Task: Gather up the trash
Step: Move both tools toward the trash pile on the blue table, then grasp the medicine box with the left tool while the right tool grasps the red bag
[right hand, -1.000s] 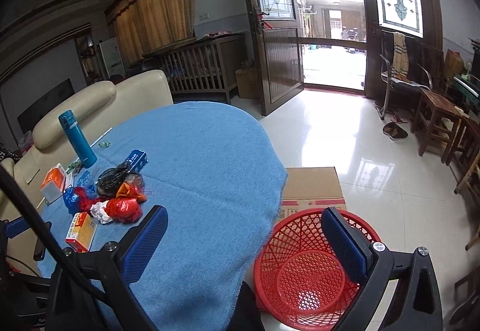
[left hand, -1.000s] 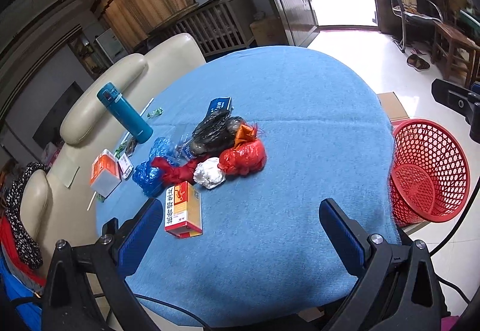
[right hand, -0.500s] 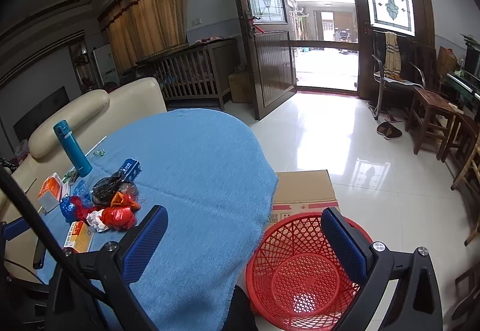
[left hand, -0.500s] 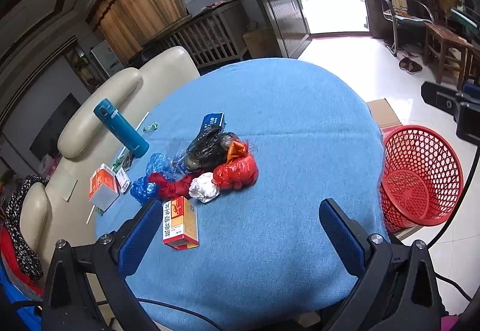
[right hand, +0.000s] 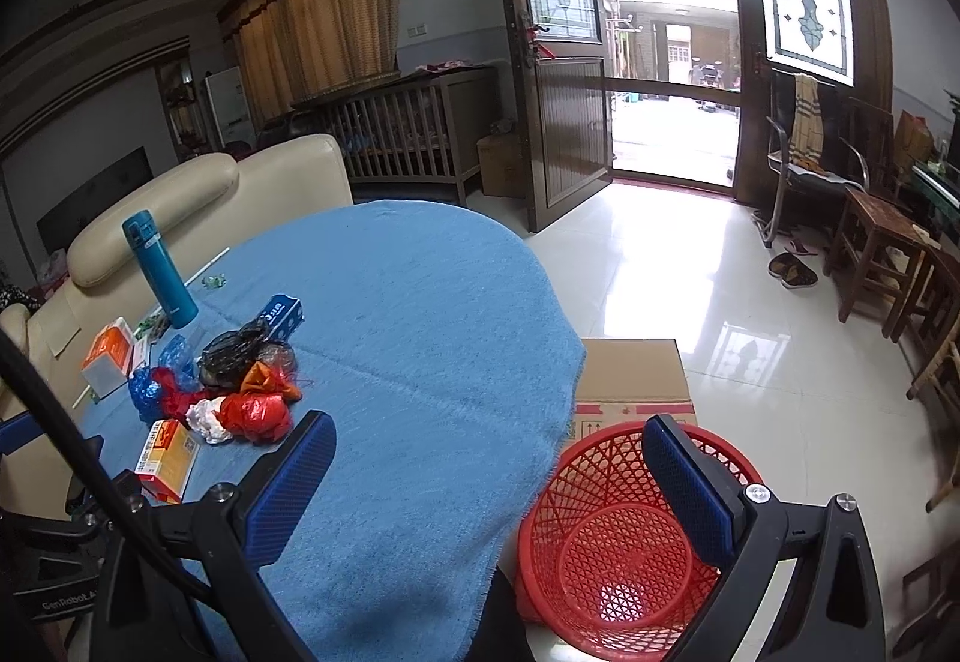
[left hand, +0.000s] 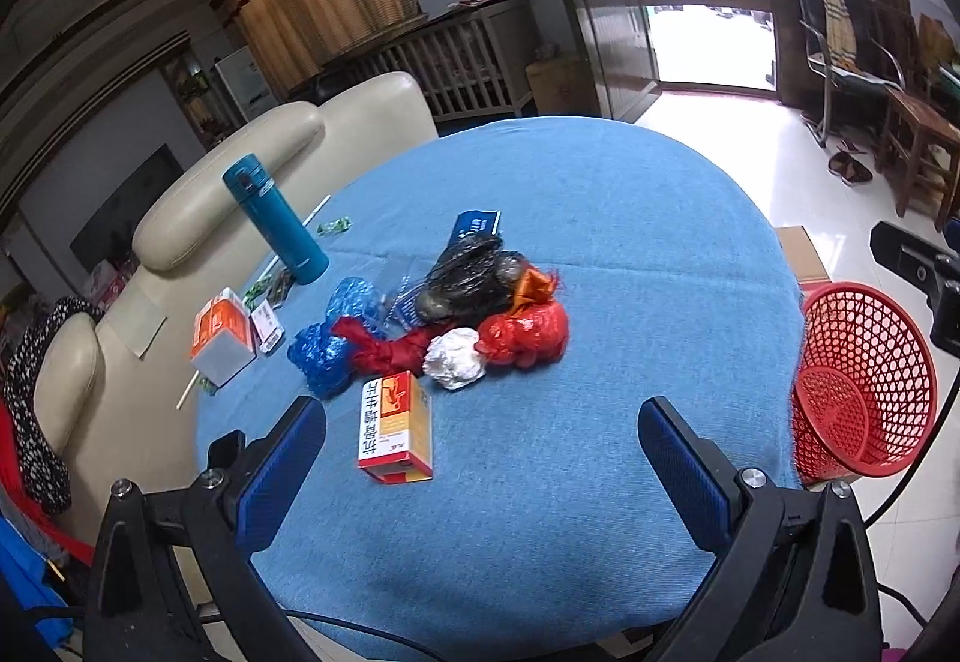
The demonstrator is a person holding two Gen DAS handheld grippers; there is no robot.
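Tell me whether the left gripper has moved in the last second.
Yes. The left gripper has pulled back from the trash pile: the orange box and red basket sit farther off in its view than a second ago.

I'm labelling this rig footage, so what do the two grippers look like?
Both the left gripper and right gripper have black angular frames with silver screws and flat fingers faced with ribbed blue pads. Black cables trail beside them.
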